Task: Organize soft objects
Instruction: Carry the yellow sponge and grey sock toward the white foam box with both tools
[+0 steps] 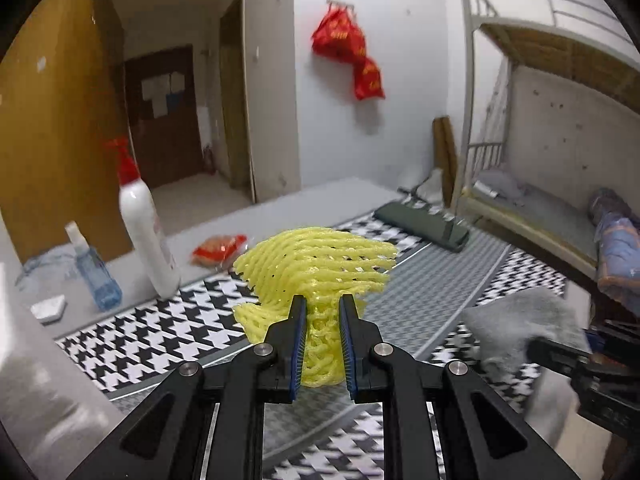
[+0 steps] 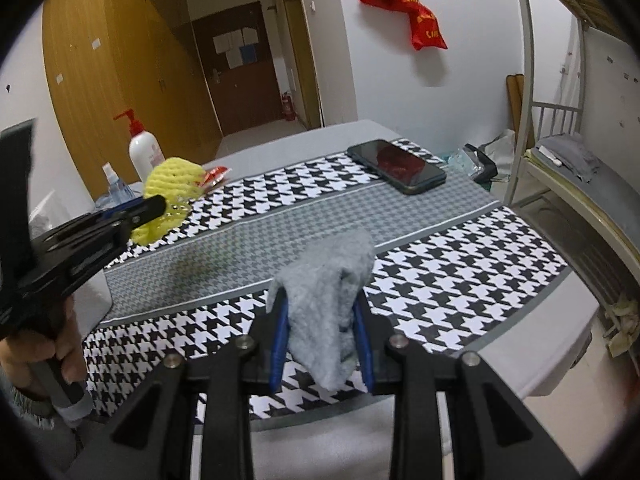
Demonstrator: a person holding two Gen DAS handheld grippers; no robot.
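While clamped shut: left tool (image 1: 323, 312) on foam net (image 1: 316, 268).

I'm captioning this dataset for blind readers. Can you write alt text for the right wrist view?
The right gripper holds a fluffy grey cloth above a houndstooth mat. At left, the left gripper holds a yellow foam net. A dark phone lies at the mat's far end.
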